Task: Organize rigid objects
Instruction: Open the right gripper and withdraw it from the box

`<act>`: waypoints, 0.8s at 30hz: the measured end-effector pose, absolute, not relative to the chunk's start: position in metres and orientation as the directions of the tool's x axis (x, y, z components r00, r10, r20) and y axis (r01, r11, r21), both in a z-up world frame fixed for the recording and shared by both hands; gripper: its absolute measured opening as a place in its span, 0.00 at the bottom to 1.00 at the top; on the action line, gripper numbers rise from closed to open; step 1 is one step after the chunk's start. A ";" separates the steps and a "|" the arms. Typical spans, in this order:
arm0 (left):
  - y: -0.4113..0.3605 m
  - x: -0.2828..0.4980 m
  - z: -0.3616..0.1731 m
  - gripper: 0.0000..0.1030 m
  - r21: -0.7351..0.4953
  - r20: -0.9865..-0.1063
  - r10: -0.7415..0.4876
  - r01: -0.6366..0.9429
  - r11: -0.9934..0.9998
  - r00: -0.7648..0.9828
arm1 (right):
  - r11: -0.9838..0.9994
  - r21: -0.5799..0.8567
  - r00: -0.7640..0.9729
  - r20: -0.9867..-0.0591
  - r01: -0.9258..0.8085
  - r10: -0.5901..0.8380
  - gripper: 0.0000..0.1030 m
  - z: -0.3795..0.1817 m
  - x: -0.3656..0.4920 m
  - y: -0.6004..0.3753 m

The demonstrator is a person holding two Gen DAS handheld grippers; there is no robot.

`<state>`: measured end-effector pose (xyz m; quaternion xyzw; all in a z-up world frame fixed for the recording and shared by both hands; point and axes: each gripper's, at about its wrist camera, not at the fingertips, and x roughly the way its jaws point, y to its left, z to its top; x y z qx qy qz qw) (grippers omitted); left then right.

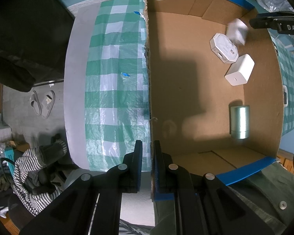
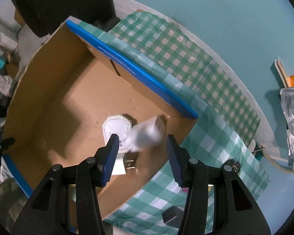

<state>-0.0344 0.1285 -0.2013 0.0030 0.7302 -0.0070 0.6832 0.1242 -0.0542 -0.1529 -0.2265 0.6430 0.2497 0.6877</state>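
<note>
Three white or pale things already lay inside the cardboard box (image 1: 186, 90), and a fourth was on its way in. Furthest left, the left tool (image 1: 148, 162) was pressed together on the box's near-left wall, pinching the cardboard edge and apparently steadying it on the checked cloth (image 1: 115, 82) that covered the counter. Across the box floor, toward its right side, sat a pale green cylinder (image 1: 239, 121) on its side, a white cube-shaped block (image 1: 240, 70) and a flat octagonal white case (image 1: 223, 48), the last two close together near the far right corner. Just beyond the case, a blurred white object (image 2: 147, 134) appeared loose in the air or tumbling; its shape could not be made out. The right tool (image 2: 142, 152) hung above it with its fingers spread and nothing between the pads, so I judged the piece had just been let go over the box. Further right, outside the box, a small dark item (image 2: 171, 217) lay on the cloth and looked like work still to do. By my reckoning the sorting was well along, but how many pieces remained outside the box could not be told.
</note>
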 end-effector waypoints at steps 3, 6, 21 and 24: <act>0.128 -0.034 -0.201 0.10 -0.006 -0.998 -0.005 0.015 1.000 -0.066 | 0.783 0.016 0.057 -0.996 -0.622 0.066 0.48 -0.145 0.124 -0.058; 0.127 -0.034 -0.201 0.10 -0.005 -0.998 -0.004 0.017 1.000 -0.065 | 0.791 0.022 0.066 -0.995 -0.611 0.079 0.52 -0.137 0.124 -0.060; 0.123 -0.033 -0.199 0.10 0.001 -0.998 0.003 0.023 1.000 -0.061 | 0.836 0.037 0.107 -0.988 -0.548 0.114 0.52 -0.106 0.124 -0.092; 0.123 -0.034 -0.198 0.10 0.003 -0.998 0.004 0.023 1.000 -0.059 | 0.844 0.039 0.113 -0.987 -0.535 0.117 0.52 -0.101 0.124 -0.100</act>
